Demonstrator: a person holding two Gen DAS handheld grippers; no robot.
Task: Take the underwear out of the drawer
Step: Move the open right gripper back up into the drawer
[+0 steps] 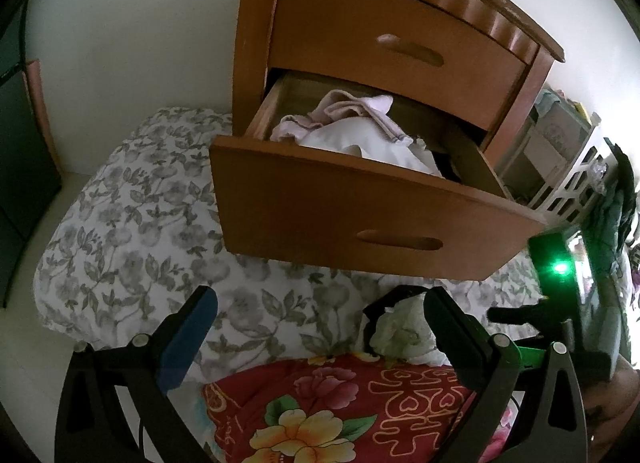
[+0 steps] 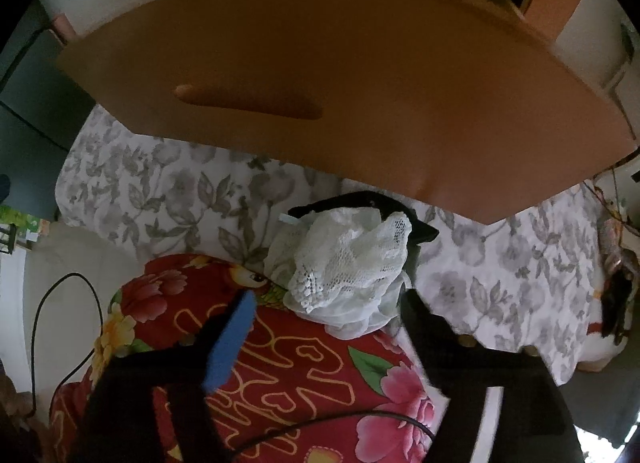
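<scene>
- Below the open drawer (image 2: 344, 75), centre of right view: white lace underwear (image 2: 352, 263) lies on the bed, out — that part looks done.
- R gripper (image 2: 324, 315) spread wide, pads clear of it.
- L gripper (image 1: 320, 327) spread too, empty.
- Upper centre, left view: more clothes (image 1: 352, 127) in drawer; maybe left to pull.

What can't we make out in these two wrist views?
- Rest of the open drawer: left wrist view, the clothes pile and front panel hide it; right wrist view cuts it off at the top edge.
- Black garment under the white lace underwear: mostly covered in both views.
- Right gripper right finger: dark and blurred.
- Nightstand top: cut off in the left wrist view.
</scene>
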